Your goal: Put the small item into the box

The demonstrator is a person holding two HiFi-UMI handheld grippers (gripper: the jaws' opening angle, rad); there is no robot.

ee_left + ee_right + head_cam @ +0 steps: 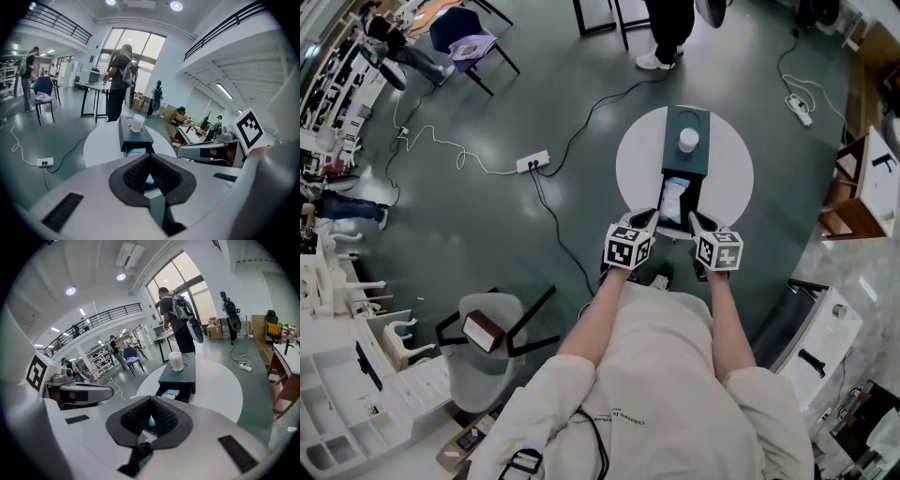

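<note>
Two shut (tips touching): left gripper [150, 155], right gripper [151, 399] | box [685, 118] open

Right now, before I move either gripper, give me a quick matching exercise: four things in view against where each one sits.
Things:
1. cup
2. packet
3. box
4. power strip

Places:
A. on the floor
B. in the open drawer
C. on top of the box
D. on the round table

Pairs: 1-C; 2-B; 3-D; 4-A
</note>
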